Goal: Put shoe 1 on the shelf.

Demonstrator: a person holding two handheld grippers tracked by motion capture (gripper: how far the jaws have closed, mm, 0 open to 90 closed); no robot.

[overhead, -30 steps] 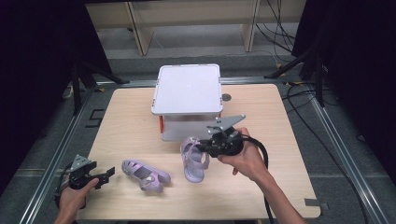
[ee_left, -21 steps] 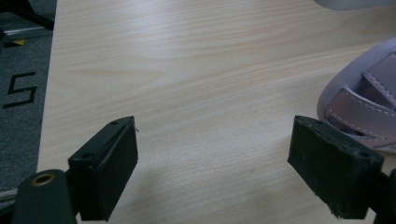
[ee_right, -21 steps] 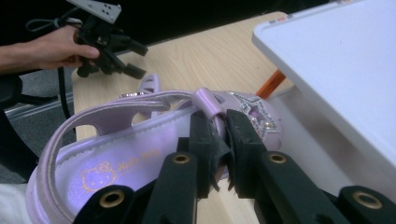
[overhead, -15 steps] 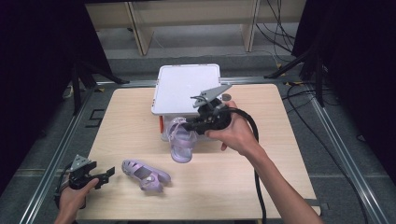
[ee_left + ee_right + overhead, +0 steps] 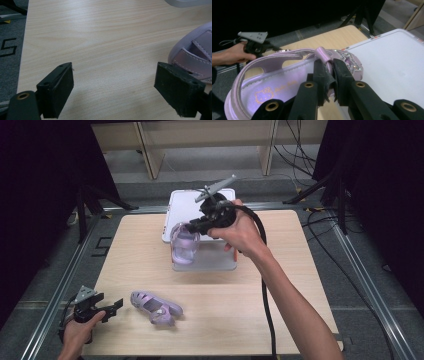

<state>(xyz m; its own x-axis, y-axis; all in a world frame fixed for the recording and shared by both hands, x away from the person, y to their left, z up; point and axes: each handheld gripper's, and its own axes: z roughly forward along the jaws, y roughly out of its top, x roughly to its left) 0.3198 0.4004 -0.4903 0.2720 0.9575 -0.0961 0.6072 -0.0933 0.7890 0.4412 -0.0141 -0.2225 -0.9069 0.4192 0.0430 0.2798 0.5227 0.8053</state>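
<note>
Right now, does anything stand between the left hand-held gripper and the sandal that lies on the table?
Nothing visible does. The left hand-held gripper is open, with bare table up to the sandal.

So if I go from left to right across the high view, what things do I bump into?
Left gripper → purple sandal on the table → purple sandal held up → right gripper → right hand.

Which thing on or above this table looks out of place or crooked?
One purple sandal hangs tilted by its strap from the right gripper above the white box, while its partner sandal lies on the table.
</note>
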